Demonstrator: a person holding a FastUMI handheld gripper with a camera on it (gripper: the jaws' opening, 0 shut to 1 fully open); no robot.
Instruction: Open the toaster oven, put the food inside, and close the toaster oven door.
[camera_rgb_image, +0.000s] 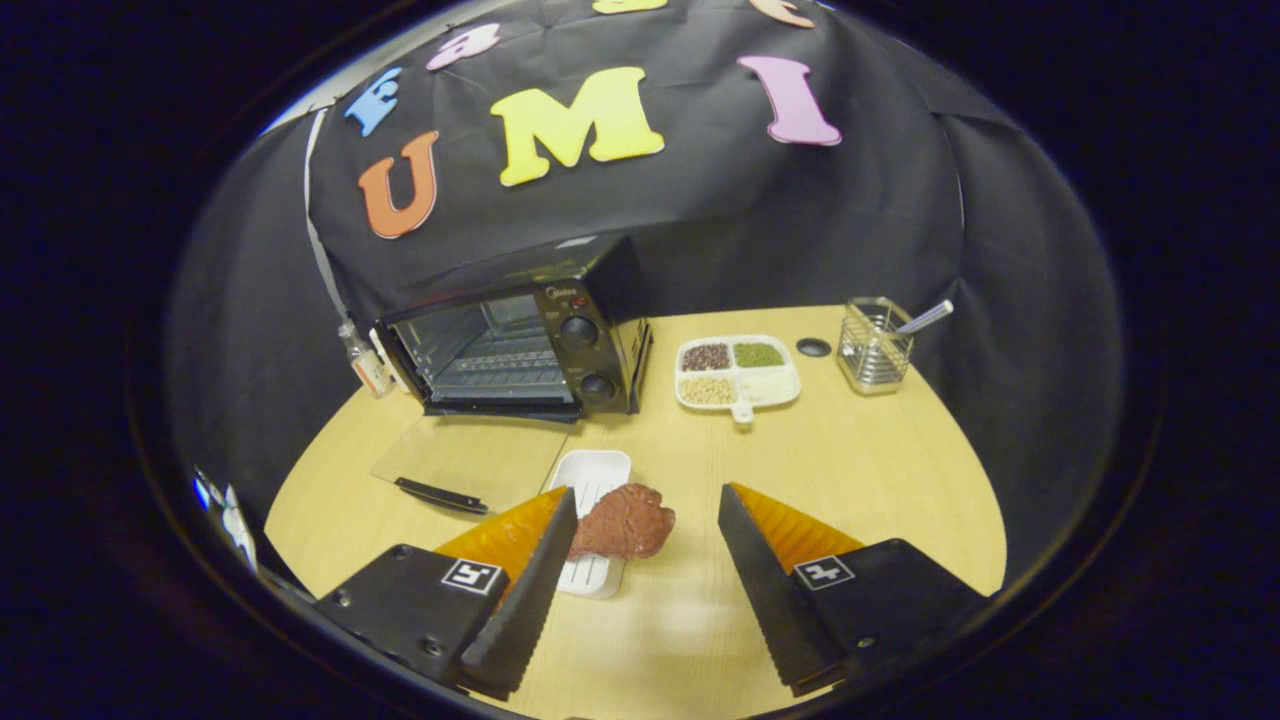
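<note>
Item in hand: one piece of brown meat-like food (624, 520), lying partly on a white ridged tray (592, 500), between our gripper (646, 540) fingers, nearer the left one. Jaws wide, holding nothing. We judge the pick is next: centre on the food, close gently. One toaster oven (520, 345), door (470, 462) already dropped flat, rack bare. Beyond: one four-part dish (740, 372), one wire holder (874, 345), one small bottle (365, 362).
</note>
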